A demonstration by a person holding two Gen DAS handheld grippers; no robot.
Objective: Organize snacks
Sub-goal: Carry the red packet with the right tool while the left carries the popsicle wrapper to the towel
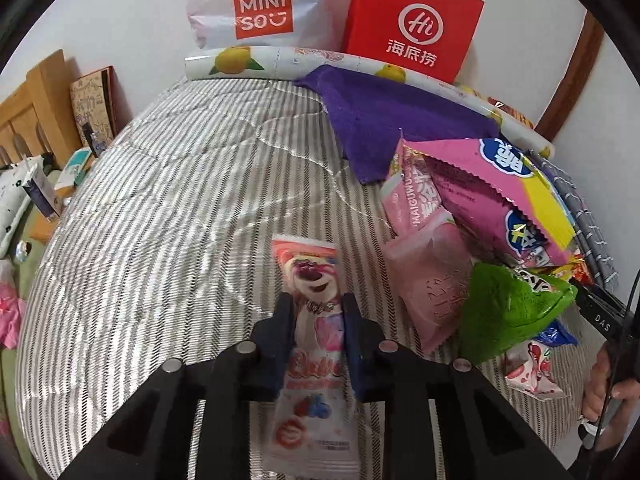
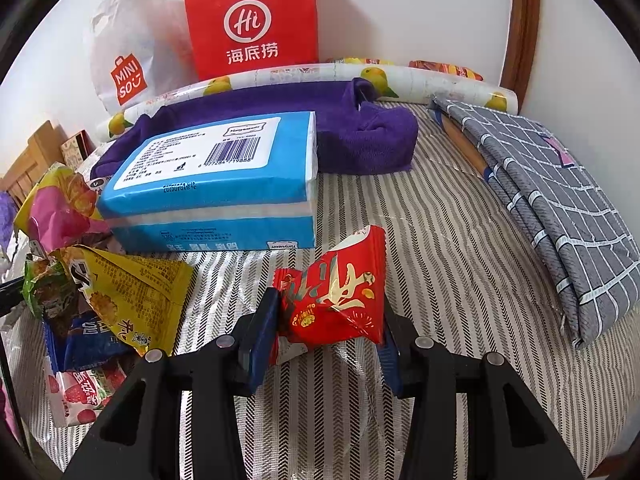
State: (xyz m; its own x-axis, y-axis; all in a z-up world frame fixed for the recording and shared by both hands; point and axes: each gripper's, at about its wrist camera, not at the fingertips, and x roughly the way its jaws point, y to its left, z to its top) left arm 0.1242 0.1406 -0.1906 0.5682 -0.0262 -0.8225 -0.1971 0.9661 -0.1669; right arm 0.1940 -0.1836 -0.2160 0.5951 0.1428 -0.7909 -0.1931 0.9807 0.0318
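Left wrist view: left claw (image 1: 316,344) clamped on a flat pink-and-white plastic snack sachet printed with a pink bear (image 1: 314,320), held by its middle above the grey-and-white striped quilted bed cover (image 1: 180,208).
Right wrist view: right claw (image 2: 328,332) clamped on a crumpled red foil snack packet with gold lettering (image 2: 336,300), lifted just over the same cover.

Remaining stock: loose heap of snack bags (image 1: 480,240) on the bed, pink, green and yellow among them; blue-and-white wrapped tissue pack (image 2: 216,184) just beside the heap.

Risks:
- Sachet is slick and gripped across a narrow band; it may slide out or swing if tilted.
- Red packet is pinched at a crumpled fold; the fold may give and the packet drop, or its contents be crushed.
- Heap is loosely stacked; a brush from either claw may spill bags off the bed edge.

Not legible:
- Sachet's lower end lies blurred under the claw body.
- Red packet's far side is unseen.
- Lower bags in the heap are covered.
- No sorting container is identifiable; destination cannot be told.
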